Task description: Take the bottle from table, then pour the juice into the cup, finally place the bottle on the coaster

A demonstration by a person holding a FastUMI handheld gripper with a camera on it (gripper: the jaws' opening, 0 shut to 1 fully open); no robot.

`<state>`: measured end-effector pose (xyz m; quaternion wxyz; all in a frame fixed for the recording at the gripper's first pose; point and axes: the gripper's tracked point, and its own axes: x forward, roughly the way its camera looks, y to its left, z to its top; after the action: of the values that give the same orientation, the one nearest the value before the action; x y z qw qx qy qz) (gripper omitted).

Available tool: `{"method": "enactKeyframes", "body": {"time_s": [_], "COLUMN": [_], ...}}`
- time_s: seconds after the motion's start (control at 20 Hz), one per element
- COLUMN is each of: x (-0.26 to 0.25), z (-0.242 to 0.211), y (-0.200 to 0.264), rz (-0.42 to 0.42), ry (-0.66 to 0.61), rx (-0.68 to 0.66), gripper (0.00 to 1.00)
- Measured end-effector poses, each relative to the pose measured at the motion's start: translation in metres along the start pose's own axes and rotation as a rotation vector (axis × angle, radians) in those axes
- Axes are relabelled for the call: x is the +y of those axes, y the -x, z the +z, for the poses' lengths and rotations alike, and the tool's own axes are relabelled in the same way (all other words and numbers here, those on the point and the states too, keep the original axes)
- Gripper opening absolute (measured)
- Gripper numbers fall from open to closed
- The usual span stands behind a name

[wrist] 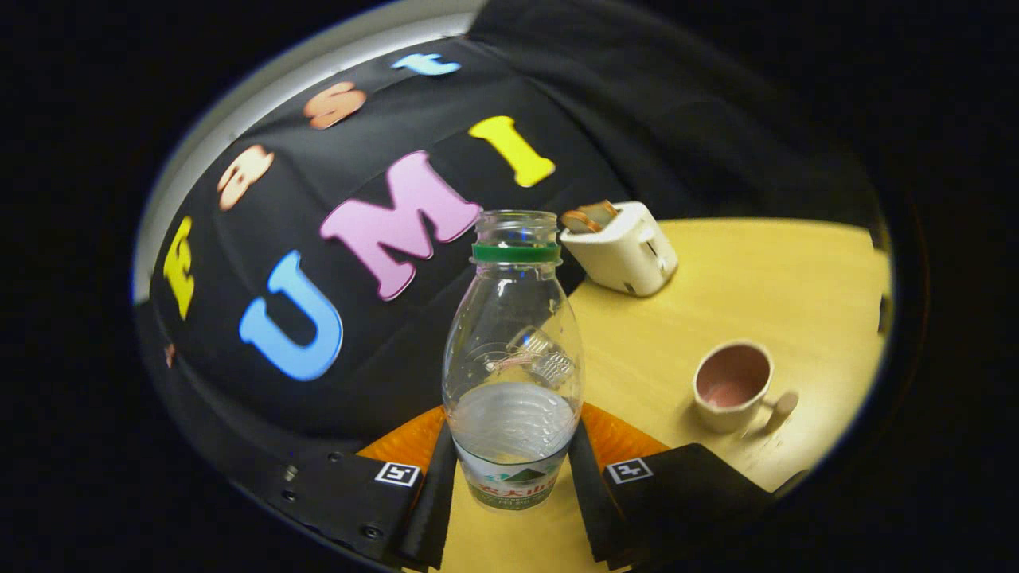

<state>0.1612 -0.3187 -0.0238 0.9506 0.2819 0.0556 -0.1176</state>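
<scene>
Gripper view: a clear plastic bottle (512, 358), uncapped with a green ring at its neck, stands upright between the two fingers of the handheld gripper (512, 485). Both fingers (436, 493) press against the lower body of the bottle at its label, one on each side, so the jaws are clenched on it. Liquid fills roughly the lower third of the bottle. An orange coaster (621, 442) lies under and just behind the bottle, its curved edge showing on either side of the fingers. A pale cup (731, 386) with a pinkish inside sits to the right of the bottle and beyond the right finger, its handle turned away to the right; bare yellow table (764, 270) separates cup and bottle. A cream toaster (622, 247) holding a slice of bread stands farther back, near the table's far edge, well apart from the cup. Open tabletop stretches between toaster and cup and on toward the right edge. Black cloth wall closes off the far side behind the bottle.
</scene>
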Motion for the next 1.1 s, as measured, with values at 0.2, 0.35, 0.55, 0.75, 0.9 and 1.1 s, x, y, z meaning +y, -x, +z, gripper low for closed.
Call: {"method": "enactKeyframes", "body": {"time_s": [0.2, 0.35, 0.55, 0.75, 0.9, 1.1], "x": [0.033, 0.061, 0.049, 0.021, -0.006, -0.030], "z": [-0.006, -0.038, -0.068, -0.075, -0.086, -0.093], "y": [-0.007, -0.026, -0.056, -0.090, -0.117, -0.127], "rz": [0.056, 0.132, 0.147, 0.077, 0.028, -0.017], "ry": [0.479, 0.666, 0.749, 0.708, 0.630, 0.629], "rx": [-0.032, -0.055, -0.065, -0.097, -0.060, -0.050], "gripper": [0.70, 0.70, 0.70, 0.70, 0.70, 0.70]}}
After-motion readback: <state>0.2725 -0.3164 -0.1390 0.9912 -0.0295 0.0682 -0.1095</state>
